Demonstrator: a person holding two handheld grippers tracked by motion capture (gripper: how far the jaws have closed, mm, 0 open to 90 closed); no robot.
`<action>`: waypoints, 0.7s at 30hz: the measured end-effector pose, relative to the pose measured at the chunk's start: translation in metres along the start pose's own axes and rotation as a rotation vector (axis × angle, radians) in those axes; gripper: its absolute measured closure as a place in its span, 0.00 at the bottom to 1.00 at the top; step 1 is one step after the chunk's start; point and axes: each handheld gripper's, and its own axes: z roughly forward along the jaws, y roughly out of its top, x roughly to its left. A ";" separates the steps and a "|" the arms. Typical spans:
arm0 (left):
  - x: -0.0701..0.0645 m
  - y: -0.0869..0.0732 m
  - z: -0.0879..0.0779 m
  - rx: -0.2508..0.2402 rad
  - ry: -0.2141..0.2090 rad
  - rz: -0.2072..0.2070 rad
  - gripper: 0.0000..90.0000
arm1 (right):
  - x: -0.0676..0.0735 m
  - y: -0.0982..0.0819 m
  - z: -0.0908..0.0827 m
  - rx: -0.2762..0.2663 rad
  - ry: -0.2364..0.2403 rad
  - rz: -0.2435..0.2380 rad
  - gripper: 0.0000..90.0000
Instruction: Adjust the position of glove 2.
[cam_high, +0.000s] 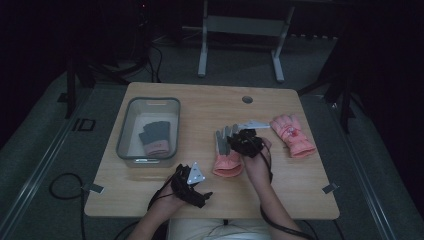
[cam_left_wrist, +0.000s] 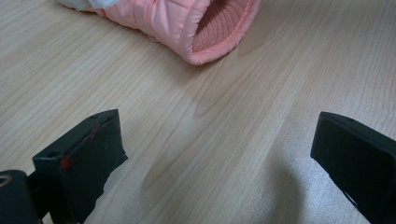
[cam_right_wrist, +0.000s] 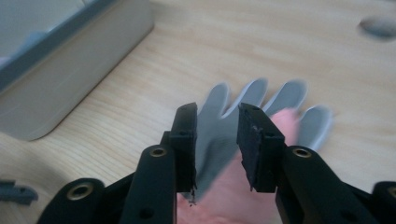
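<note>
Three gloves total: one grey-and-pink glove lying flat in the bin, a matching grey-fingered glove with a pink quilted cuff at desk centre, and an all-pink padded glove off to the right, well apart from the bin. Bin is rectangular, translucent grey plastic with rounded corners, left half of the desk, which is light wood-grain with a round grey cable hole near the far edge. Two tools. Right tool: black jaws a narrow gap apart, poised over the middle glove's grey palm, not clamped on it as far as the blurred right gripper view shows; four grey fingertips fan out beyond the jaws. Left tool: jaws wide apart, nothing between them, low over bare desk near the front edge; the middle glove's cuff, shiny quilted outside and ribbed knit inside, lies just ahead. Each tool carries one grey triangular plate.
</note>
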 end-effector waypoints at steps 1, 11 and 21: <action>0.000 0.000 0.000 -0.005 0.002 -0.003 0.02 | -0.006 0.001 -0.006 -0.009 -0.009 -0.010 0.76; 0.000 -0.001 0.000 0.003 0.001 -0.001 0.02 | -0.085 -0.007 -0.051 -0.054 -0.095 -0.076 0.70; 0.000 -0.001 0.000 -0.015 0.003 -0.006 0.03 | -0.164 -0.012 -0.068 -0.022 -0.236 -0.099 0.70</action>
